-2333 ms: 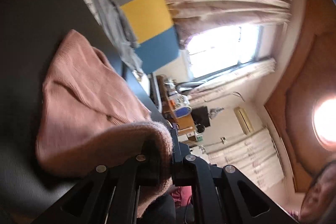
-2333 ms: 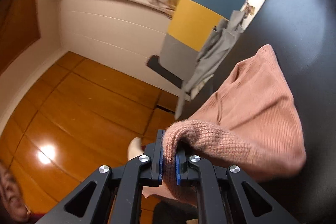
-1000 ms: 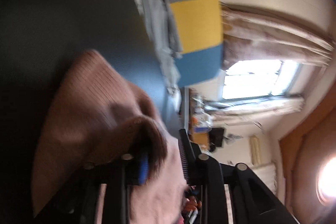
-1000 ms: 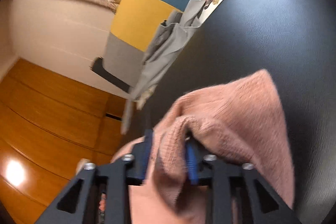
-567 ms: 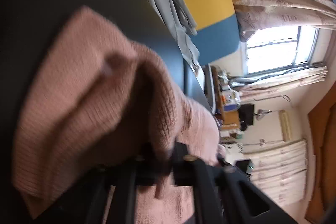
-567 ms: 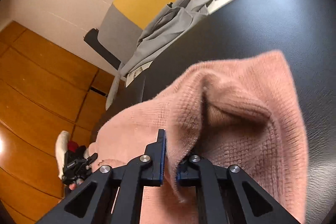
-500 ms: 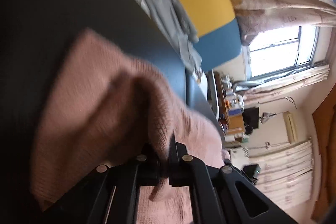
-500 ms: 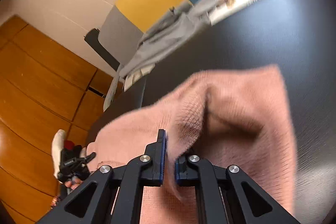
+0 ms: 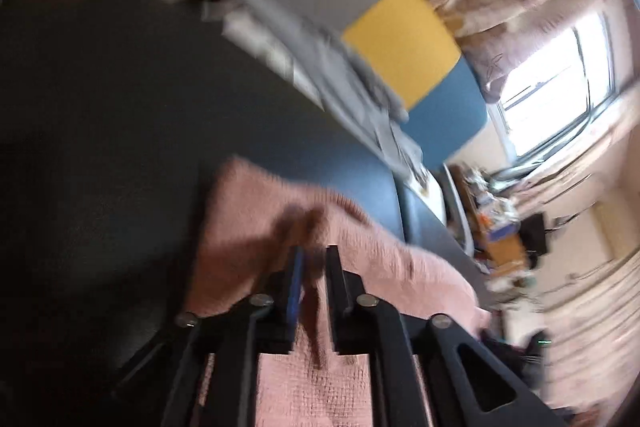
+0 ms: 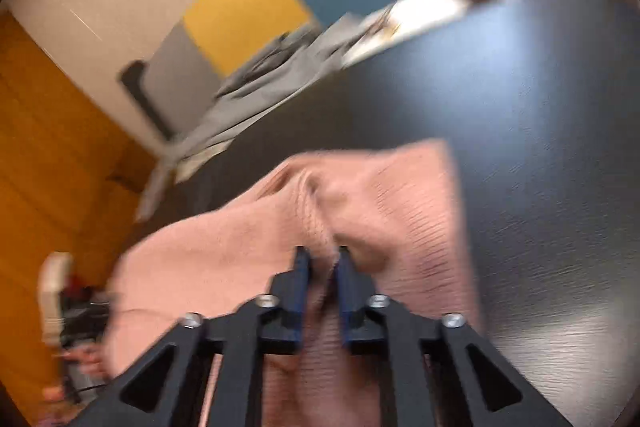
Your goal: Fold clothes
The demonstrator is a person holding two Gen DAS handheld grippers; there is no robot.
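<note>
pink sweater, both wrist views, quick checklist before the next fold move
1. Left gripper letting go: jaws are opening, knit still between the fingers; whether it is free, cannot tell.
2. Right gripper letting go: jaws are opening, a ridge of knit still between them: not ok.
3. Pink sweater lying on the black table: ok.
4. Fold lying flat: bunched up just ahead of the right gripper: not ok.
5. Grey garment at the far table edge clear of the sweater: ok.
6. Sharp view of the edges: both pictures blurred: cannot tell.
</note>
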